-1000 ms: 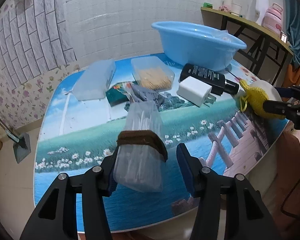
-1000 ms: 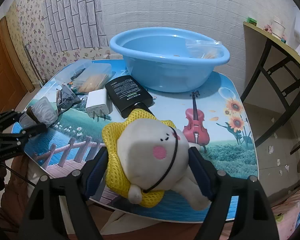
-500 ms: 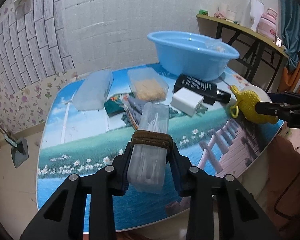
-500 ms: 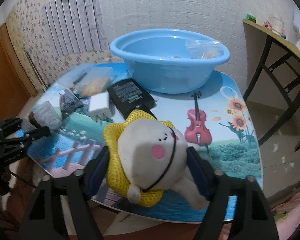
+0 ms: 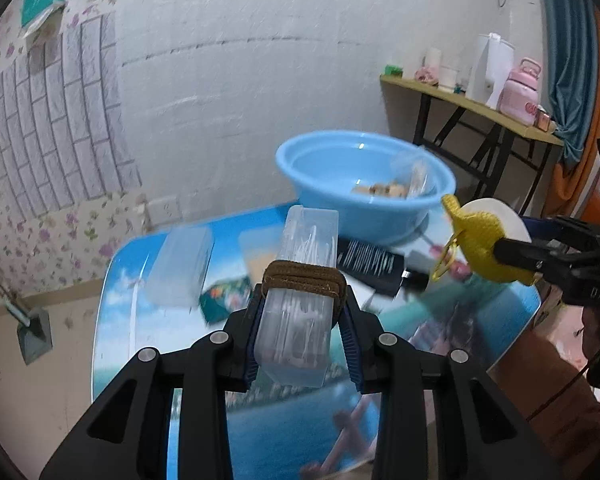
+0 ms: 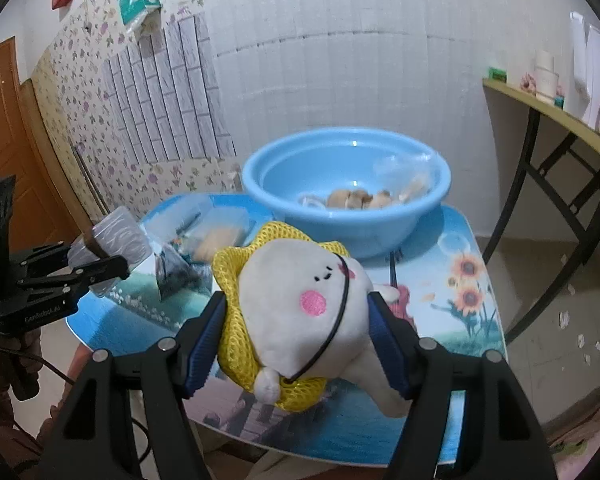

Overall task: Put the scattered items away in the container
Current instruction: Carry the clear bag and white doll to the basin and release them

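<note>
From the left wrist view, a clear rectangular plastic box banded with a brown elastic loop (image 5: 300,312) is seen pinched between the blue-padded fingers of the left gripper (image 5: 302,344), raised clear of the round table with the printed landscape top (image 5: 120,304), its long axis pointing toward the round light-blue plastic basin (image 5: 332,168). The basin is seen at the far side of the table, with brownish pieces and a clear bag lying inside. Between box and basin, blurred by motion, a frosted flat plastic case (image 5: 180,268), a black rectangular bottle with white print (image 5: 368,260) and a teal packet (image 5: 224,300) are made out on the tabletop. At the right edge the right gripper (image 5: 532,252) is caught holding something yellow and white. From the right wrist view, a white plush toy with pink cheeks and a yellow mesh collar (image 6: 304,312) is seen squeezed between the right gripper (image 6: 300,336) pads, held above the near edge of the table (image 6: 472,248), with the basin (image 6: 284,200) just beyond it. At left, the left gripper (image 6: 100,264) is seen clamped on the clear box (image 6: 116,236), over the table's left edge. A dark crinkled packet (image 6: 172,272) and a clear tub of tan sticks (image 6: 216,236) are seen lying between it and the basin.
</note>
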{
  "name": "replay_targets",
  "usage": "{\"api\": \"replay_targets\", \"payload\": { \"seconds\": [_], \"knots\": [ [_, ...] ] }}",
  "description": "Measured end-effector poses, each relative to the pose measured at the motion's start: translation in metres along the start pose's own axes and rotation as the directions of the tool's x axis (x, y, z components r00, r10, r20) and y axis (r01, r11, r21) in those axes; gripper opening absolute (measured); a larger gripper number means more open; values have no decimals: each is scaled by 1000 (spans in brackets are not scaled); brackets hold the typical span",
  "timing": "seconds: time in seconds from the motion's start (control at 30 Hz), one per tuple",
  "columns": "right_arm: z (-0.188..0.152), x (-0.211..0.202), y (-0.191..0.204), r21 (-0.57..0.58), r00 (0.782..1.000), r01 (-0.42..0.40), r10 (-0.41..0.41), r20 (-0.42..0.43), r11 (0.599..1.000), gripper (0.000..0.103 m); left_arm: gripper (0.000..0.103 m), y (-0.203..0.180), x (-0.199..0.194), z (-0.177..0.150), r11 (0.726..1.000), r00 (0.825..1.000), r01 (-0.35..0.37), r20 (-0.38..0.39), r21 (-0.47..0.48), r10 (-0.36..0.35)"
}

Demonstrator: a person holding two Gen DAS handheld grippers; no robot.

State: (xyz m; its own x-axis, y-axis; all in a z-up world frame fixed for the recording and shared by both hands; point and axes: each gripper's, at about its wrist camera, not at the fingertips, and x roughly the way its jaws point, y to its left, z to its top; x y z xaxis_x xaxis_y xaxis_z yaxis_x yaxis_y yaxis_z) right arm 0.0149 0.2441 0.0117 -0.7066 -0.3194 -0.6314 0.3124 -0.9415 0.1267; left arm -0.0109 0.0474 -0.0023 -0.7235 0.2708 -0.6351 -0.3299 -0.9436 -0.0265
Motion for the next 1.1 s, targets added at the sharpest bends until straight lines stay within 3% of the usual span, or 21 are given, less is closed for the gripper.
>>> {"api": "replay_targets", "payload": {
  "seconds": [0.27,0.8,1.1],
  "knots": [
    [24,-5,-5,0,998,-7,7,66,1000,68,33,-16,13,34,999,998,44,35,27,-45],
    [68,46,-41,21,995,-5,3,103,1000,69,33,-38,82,85,994,996,92,11,66,-93],
    [78,75,-57,17,995,-5,4,100,1000,69,33,-49,121,97,991,996,92,-20,97,-90]
  ]
}}
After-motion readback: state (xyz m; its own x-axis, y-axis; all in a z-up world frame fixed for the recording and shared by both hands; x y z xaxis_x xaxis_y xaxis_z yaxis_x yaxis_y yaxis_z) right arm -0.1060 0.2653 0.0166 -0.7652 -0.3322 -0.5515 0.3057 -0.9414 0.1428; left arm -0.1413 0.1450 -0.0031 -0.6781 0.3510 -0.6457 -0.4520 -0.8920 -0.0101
